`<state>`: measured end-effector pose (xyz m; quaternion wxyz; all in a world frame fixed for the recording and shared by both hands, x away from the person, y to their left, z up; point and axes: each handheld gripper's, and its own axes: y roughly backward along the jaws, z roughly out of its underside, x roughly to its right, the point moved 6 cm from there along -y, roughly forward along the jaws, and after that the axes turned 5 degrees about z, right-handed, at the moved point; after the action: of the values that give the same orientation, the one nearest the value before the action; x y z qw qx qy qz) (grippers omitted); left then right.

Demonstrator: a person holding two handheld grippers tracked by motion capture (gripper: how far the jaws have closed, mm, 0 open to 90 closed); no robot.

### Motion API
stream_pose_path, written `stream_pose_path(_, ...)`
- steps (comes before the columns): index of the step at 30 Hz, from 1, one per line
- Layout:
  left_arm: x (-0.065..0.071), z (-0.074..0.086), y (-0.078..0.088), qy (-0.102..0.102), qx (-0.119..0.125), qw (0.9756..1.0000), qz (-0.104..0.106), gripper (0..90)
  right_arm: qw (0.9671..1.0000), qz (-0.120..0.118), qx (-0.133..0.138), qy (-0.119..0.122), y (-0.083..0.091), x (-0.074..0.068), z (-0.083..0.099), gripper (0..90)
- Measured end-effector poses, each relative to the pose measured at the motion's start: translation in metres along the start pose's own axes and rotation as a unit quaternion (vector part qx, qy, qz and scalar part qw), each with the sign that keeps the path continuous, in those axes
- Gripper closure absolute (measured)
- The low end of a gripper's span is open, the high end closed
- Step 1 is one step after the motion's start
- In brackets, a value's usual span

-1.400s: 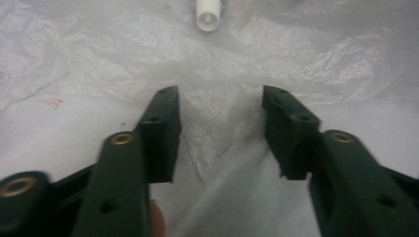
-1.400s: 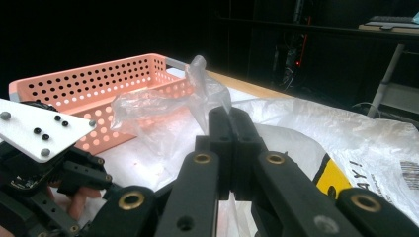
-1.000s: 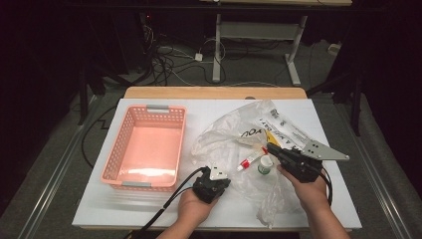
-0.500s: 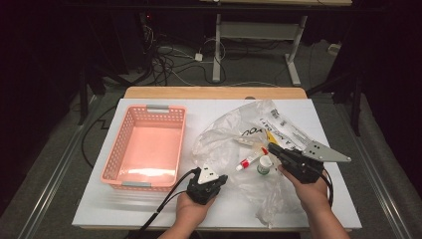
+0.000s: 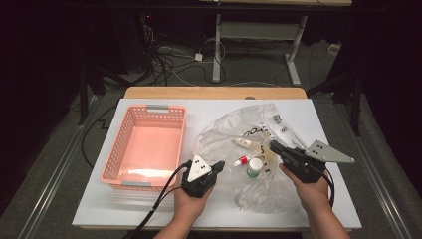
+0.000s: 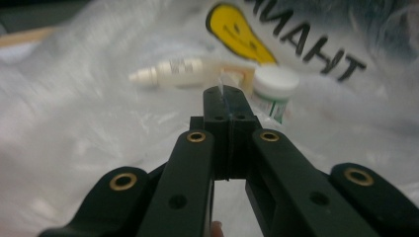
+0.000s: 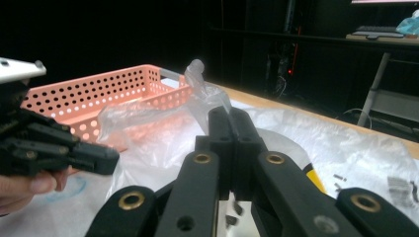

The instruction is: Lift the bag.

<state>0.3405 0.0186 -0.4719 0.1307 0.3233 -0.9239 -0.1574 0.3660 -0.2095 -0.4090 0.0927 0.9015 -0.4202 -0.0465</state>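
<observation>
A clear plastic bag [image 5: 249, 124] with a yellow smiley print lies right of centre on the white table [image 5: 99, 199]. Inside it are a white-lidded green jar [image 5: 255, 167], a pale dropper bottle [image 5: 245, 143] and a small red-capped tube [image 5: 241, 160]. My left gripper [image 5: 219, 165] is at the bag's left edge. In the left gripper view it [image 6: 223, 96] is shut, with a sliver of bag film pinched at the tips, and the jar [image 6: 274, 86] just beyond. My right gripper [image 5: 272, 146] is at the bag's right side, shut [image 7: 230, 116] on a raised fold of the bag [image 7: 197, 79].
A pink perforated basket [image 5: 112, 149] stands at the left of the table, with nothing seen in it. A wooden strip [image 5: 214, 92] runs along the far edge. Beyond are a dark floor, cables and a desk frame [image 5: 219, 45]. The left gripper's cable [image 5: 159, 199] trails off the front edge.
My left gripper has lifted a little and drawn slightly left at the bag's edge. The right gripper has stayed where it was.
</observation>
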Motion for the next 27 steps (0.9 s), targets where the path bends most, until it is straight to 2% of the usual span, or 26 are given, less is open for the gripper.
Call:
stream_pose_path(7, 0.001, -0.026, 0.003, -0.020, 0.034, 0.9992, -0.004, 88.8, 0.9999, 0.007, 0.015, 0.002, 0.000, -0.002, -0.008, 90.0)
stream_pose_path(10, 0.001, -0.036, 0.006, -0.035, 0.045, 0.9983, -0.008, 88.8, 0.9996, 0.011, 0.024, 0.005, -0.002, -0.003, -0.013, 90.0)
stream_pose_path(20, -0.003, -0.069, 0.013, -0.044, 0.075, 0.9962, -0.006, 88.7, 0.9984, 0.028, 0.049, 0.000, -0.007, -0.002, -0.029, 90.0)
stream_pose_path(27, -0.004, -0.102, 0.020, -0.064, 0.094, 0.9935, -0.012, 88.8, 0.9971, 0.035, 0.067, 0.002, -0.011, 0.002, -0.045, 90.0)
